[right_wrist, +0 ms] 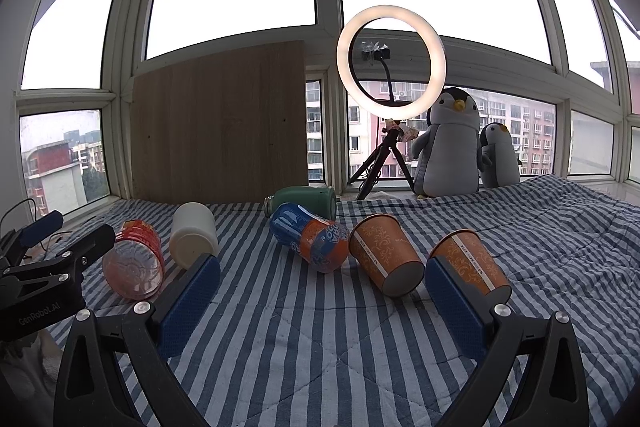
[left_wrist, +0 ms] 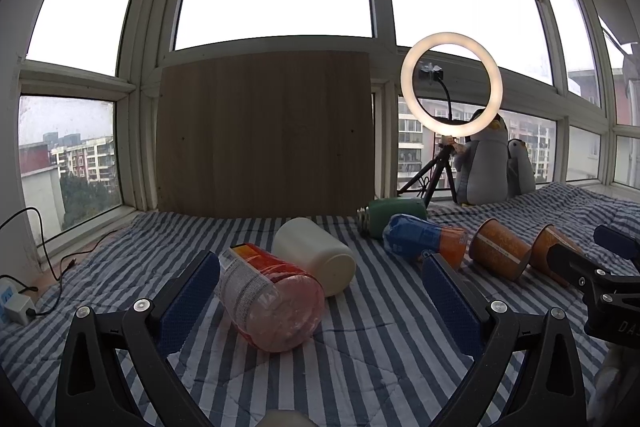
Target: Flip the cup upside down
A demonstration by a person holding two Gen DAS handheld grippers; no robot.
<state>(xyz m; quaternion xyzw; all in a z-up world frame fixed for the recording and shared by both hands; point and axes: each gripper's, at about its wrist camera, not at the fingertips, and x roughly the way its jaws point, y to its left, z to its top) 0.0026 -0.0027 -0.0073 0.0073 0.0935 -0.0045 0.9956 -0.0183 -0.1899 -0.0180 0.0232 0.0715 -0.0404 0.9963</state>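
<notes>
A big striped blanket [right_wrist: 320, 327] is covering the whole floor of this window nook. A brown wooden board [left_wrist: 264, 131] is leaning against the windows at the back. Next to it a glowing ring light [right_wrist: 391, 62] is standing on a black tripod, and a big toy penguin [right_wrist: 448, 147] is sitting beside a little toy penguin [right_wrist: 498, 157].

The left gripper [left_wrist: 320, 279] is hanging low over the blanket with its two blue fingers spread wide apart, holding nothing. A clear bottle with a red label [left_wrist: 272, 299] is lying on its side between those fingers, close to the left one. I cannot tell if it is touching that finger. The right gripper [right_wrist: 322, 283] is also spread wide and holding nothing.

A white jar [left_wrist: 316, 255] is lying on its side just behind the red bottle. A green flask [right_wrist: 304, 201] is lying farther back, and a blue and orange bottle [right_wrist: 310, 237] is lying in front of it.

Two orange paper cups are lying on their sides on the blanket. The first cup [right_wrist: 386, 261] is lying right beside the blue and orange bottle. The second cup [right_wrist: 470, 267] is lying just behind the right gripper's right finger. Both are showing their bottoms to the right camera.

A white power strip [left_wrist: 14, 307] is sitting at the far left edge.
</notes>
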